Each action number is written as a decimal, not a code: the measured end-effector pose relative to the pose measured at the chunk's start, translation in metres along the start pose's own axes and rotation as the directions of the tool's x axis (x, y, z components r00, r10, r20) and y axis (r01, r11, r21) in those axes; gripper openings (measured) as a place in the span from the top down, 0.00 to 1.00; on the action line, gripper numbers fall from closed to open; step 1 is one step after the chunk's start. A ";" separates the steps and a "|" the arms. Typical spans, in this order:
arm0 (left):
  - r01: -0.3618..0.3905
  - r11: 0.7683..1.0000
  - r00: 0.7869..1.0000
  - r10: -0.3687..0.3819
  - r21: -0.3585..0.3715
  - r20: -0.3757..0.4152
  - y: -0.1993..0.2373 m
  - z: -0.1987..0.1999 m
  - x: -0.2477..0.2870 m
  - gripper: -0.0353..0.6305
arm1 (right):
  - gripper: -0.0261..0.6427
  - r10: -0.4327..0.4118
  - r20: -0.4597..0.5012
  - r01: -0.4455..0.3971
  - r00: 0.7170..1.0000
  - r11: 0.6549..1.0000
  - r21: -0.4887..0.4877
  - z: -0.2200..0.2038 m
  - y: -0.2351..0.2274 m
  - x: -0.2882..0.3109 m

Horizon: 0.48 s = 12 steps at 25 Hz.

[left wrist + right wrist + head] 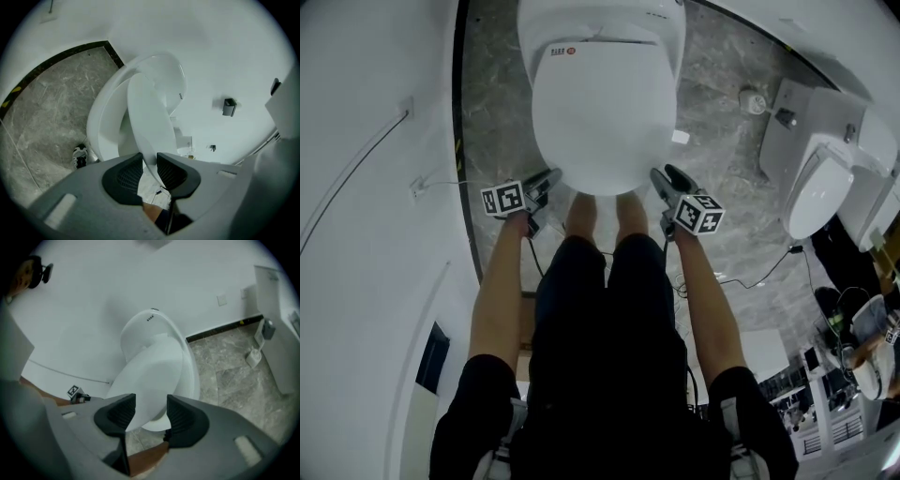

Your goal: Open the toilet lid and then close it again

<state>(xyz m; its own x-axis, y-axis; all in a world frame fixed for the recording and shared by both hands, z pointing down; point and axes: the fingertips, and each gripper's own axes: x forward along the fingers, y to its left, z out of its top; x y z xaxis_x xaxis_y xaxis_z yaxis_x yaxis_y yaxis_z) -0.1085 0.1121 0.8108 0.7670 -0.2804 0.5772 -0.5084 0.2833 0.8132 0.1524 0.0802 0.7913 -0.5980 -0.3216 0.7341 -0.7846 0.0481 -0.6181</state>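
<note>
Two toilets, two grippers, one toilet brush (753, 99).
Near toilet (600, 103): left gripper (546, 180) and right gripper (667, 180) at its front, second toilet (817, 192) and toilet brush to its right.

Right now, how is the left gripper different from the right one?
The left gripper pinches the toilet lid's edge, jaws close together; the right gripper's jaws stand wide apart around that edge, not pinching. The left gripper is at the lid's front left, the right gripper at its front right. Both face the lid.
</note>
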 end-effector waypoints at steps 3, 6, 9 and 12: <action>0.016 1.000 0.999 -0.015 -0.025 0.043 -0.009 0.004 -0.008 0.80 | 0.66 -0.076 -0.028 0.064 0.997 0.949 -0.309 0.008 0.018 -0.013; 0.027 0.998 0.995 -0.022 -0.056 0.093 -0.021 0.007 -0.012 0.80 | 0.66 -0.108 -0.085 0.030 0.990 0.773 -0.634 0.007 0.048 -0.023; 0.059 0.994 0.986 -0.043 -0.090 0.162 -0.036 0.012 -0.018 0.81 | 0.66 -0.132 -0.116 -0.016 0.984 0.594 -0.804 0.003 0.073 -0.029; 0.089 0.989 0.974 -0.062 -0.116 0.220 -0.046 0.018 -0.027 0.82 | 0.65 -0.118 -0.149 -0.059 0.982 0.556 -0.829 -0.010 0.089 -0.033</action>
<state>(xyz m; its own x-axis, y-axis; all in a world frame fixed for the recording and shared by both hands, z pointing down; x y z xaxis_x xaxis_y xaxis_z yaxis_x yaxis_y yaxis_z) -0.1127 0.0901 0.7591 0.6920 -0.4922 0.5281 -0.3894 0.3615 0.8472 0.1009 0.1046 0.7151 -0.5186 -0.1808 0.8357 -0.5364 0.8299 -0.1533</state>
